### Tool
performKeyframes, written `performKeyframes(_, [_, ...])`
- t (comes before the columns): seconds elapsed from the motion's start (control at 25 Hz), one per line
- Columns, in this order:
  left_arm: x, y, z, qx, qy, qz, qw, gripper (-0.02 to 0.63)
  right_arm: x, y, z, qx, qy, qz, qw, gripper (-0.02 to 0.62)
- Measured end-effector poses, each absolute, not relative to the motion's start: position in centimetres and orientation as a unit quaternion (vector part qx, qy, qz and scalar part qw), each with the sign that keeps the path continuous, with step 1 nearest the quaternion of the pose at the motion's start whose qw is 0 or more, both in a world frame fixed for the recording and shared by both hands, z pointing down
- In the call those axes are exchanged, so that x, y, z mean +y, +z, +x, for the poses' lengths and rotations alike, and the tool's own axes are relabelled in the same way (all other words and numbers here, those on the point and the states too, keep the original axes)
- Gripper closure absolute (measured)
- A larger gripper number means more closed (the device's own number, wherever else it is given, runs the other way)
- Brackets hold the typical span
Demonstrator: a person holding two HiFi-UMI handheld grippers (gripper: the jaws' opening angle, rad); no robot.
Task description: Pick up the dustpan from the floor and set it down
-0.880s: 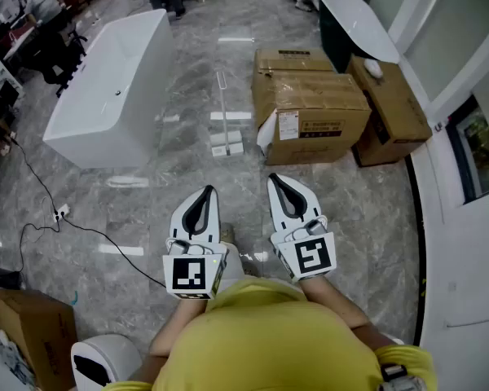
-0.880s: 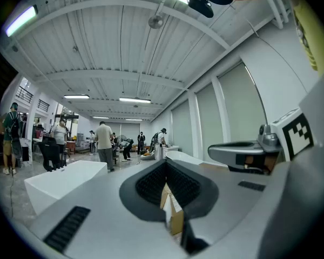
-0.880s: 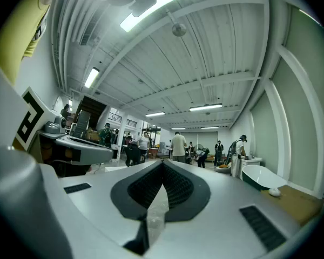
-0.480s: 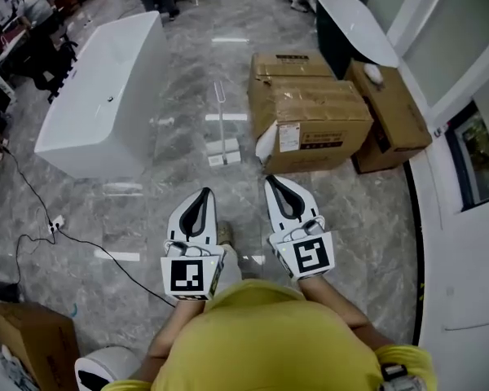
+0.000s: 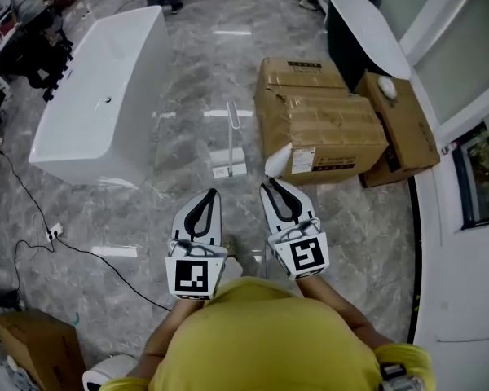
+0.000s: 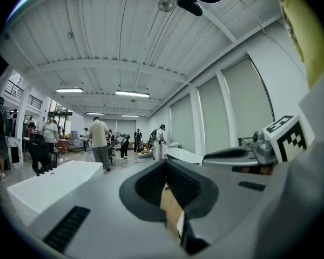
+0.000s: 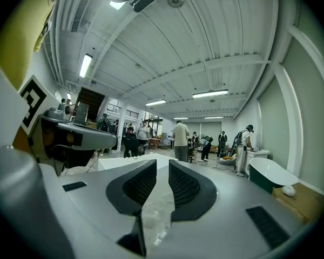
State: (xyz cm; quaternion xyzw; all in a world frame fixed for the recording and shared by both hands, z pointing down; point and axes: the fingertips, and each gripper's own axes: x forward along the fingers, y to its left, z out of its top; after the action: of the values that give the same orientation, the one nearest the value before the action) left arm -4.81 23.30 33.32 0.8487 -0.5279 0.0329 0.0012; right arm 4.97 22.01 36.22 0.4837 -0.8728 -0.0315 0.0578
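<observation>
left gripper [image 5: 211,192]: jaws together, empty | right gripper [image 5: 267,184]: jaws slightly apart, empty | dustpan [image 5: 231,149]: upright on floor [image 5: 138,210], untouched

The floor [image 5: 187,63] is polished stone, grey with pale veins, and glossy enough to give bright reflections. The bathtub [image 5: 106,88] is white, smooth and glossy. The boxes [image 5: 322,125] are brown cardboard with a matt surface, and one carries a white paper label [image 5: 302,160]. The dustpan [image 5: 231,149] looks like pale plastic, but its finish cannot be told. The left gripper [image 5: 209,195] and right gripper [image 5: 269,187] have shells of smooth, matt, grey-white plastic. Their pads [image 6: 150,183] are black, matt and ribbed, like rubber. The shirt [image 5: 261,340] is yellow matt cloth. The ceiling [image 7: 205,47] is ribbed sheet, painted white.
</observation>
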Motion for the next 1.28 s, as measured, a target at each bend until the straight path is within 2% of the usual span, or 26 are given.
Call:
performKeyframes(0.32, [16.1, 33.3, -5.9, -0.495, 0.025, 0.868, 0.005, 0.606, 15.5, 36.6, 3.2, -0.867, -0.021, 0.495, 0.056, 0.485])
performKeyframes(0.52, [14.0, 34.1, -5.9, -0.489, 0.024, 0.872, 0.016, 0.606, 13.5, 37.5, 3.2, -0.86, 0.002, 0.507, 0.058, 0.43])
performKeyframes(1.28, [2.5, 36.0, -7.0, -0.507, 0.038, 0.86, 0.029, 0.606, 0.4, 44.2, 0.4, -0.889, 0.046, 0.443, 0.11, 0.405])
